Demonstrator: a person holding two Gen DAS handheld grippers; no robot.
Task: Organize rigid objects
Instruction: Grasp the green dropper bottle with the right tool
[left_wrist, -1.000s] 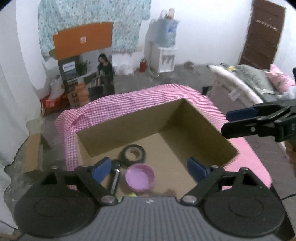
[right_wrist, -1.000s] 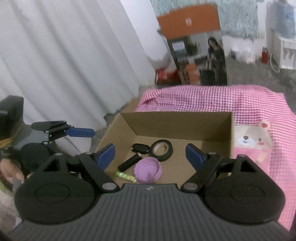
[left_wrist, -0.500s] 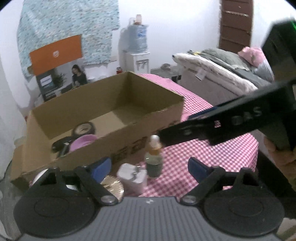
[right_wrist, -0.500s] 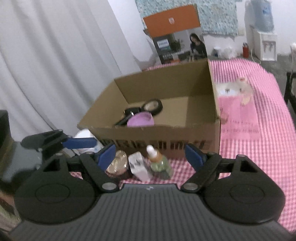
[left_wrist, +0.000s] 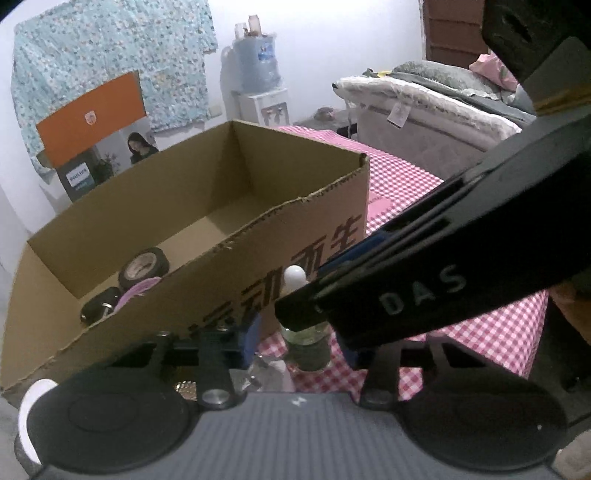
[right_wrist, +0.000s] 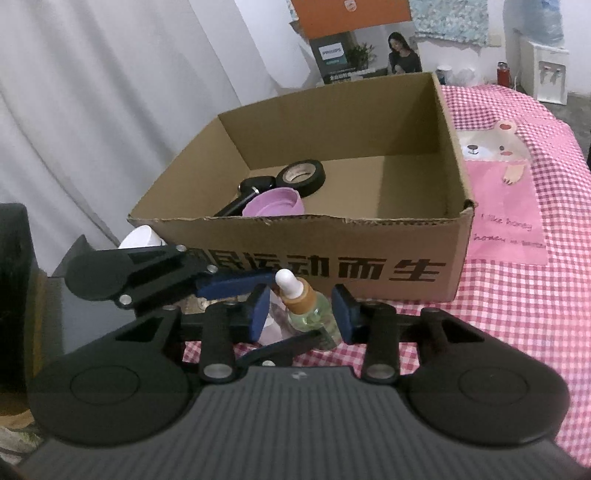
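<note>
A small dropper bottle (right_wrist: 308, 308) with a white bulb and green glass stands on the pink checked cloth (right_wrist: 517, 302), just in front of the cardboard box (right_wrist: 332, 267). My right gripper (right_wrist: 301, 314) has the bottle between its closing jaws, with a gap showing at its left pad. My left gripper (left_wrist: 301, 341) is also closing with the same bottle (left_wrist: 304, 345) between its jaws. A gap shows at its left pad; its right pad is hidden behind the right gripper's finger (left_wrist: 388, 295). A small white block (right_wrist: 273, 325) lies beside the bottle.
The box holds a black tape roll (right_wrist: 301, 177), a purple lid (right_wrist: 275, 201) and a black fob (right_wrist: 256, 184). A gold disc (left_wrist: 184, 386) and a white round object (right_wrist: 142, 236) lie at the box's near left corner. White curtain on the left, a bed (left_wrist: 424, 107) on the right.
Both grippers came down from over the open box to the cloth in front of it. Their jaws, wide before, have narrowed around the dropper bottle.
</note>
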